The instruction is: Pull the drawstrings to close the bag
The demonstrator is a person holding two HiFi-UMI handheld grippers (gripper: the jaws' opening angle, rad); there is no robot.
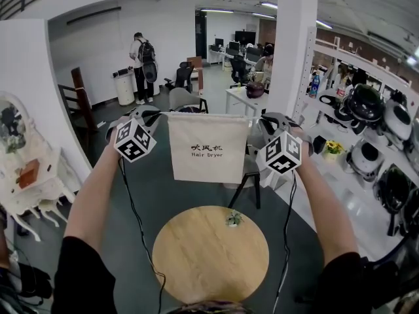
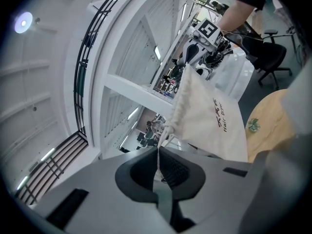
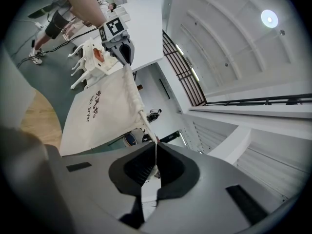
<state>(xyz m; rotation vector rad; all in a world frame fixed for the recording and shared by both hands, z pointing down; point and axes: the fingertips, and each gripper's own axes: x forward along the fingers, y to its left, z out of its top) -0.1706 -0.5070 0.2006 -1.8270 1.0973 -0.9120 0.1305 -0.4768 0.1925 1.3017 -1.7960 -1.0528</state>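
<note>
A cream cloth bag [image 1: 208,148] printed "Hair Dryer" hangs flat in the air above the round wooden table [image 1: 211,254], held up between both grippers. My left gripper [image 1: 156,116] is shut on the left drawstring [image 2: 158,156], which runs from the bag's gathered top corner into its jaws. My right gripper [image 1: 262,120] is shut on the right drawstring [image 3: 155,152] at the bag's other top corner. In the left gripper view the bag [image 2: 209,118] stretches toward the other gripper, and in the right gripper view the bag [image 3: 105,113] does the same.
A small potted plant [image 1: 234,218] stands on the table's far edge. A black chair [image 1: 247,175] sits behind the bag. White shelves with helmets [image 1: 366,106] line the right side, a white pillar [image 1: 291,44] rises behind, and white furniture [image 1: 26,175] stands at left.
</note>
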